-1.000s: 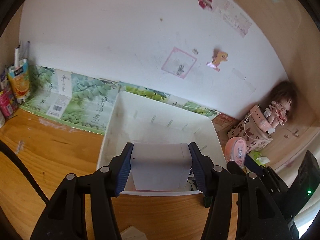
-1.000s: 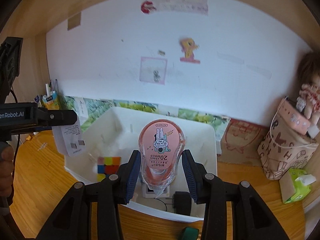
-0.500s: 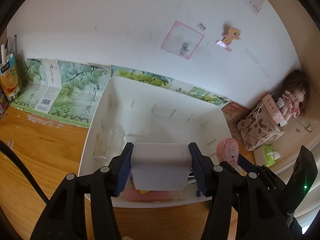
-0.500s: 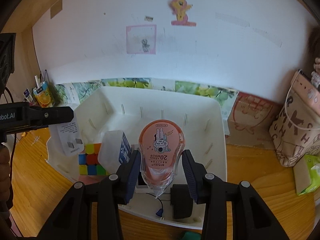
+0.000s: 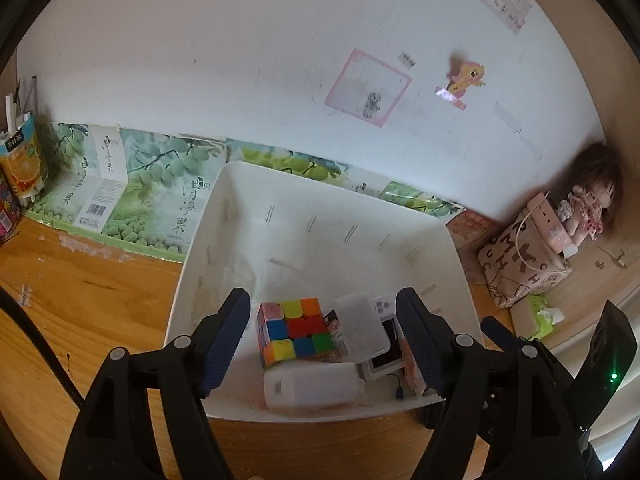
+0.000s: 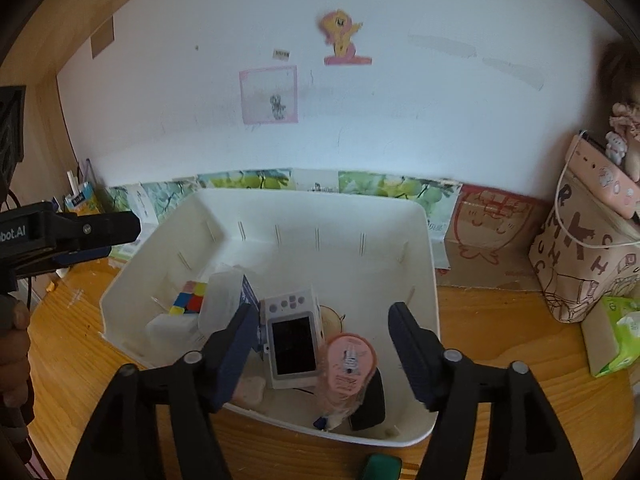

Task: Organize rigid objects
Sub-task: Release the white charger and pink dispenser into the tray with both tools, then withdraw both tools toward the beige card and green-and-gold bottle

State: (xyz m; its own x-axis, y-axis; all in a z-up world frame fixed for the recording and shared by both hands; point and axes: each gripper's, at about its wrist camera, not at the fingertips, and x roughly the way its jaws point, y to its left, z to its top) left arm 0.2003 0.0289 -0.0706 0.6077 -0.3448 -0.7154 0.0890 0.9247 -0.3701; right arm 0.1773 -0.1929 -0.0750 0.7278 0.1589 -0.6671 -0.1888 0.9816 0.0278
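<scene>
Both my grippers hang over the near rim of the white bin (image 6: 434, 280), fingers spread wide and empty: left gripper (image 5: 323, 338), right gripper (image 6: 318, 354). Just beyond lie the white bottle (image 5: 312, 386) and the pink tape dispenser (image 6: 347, 364), beside the cube (image 5: 294, 330) and small white console (image 6: 292, 338). I judge this a release step; next I should pull clear and seek another item, perhaps the green thing (image 6: 380, 466) on the surface.

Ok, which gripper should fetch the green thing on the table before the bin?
Right, probably. The green object lies just below the right gripper, whose jaws stand open and empty. The left gripper is open too, but its camera does not show that object.
</scene>
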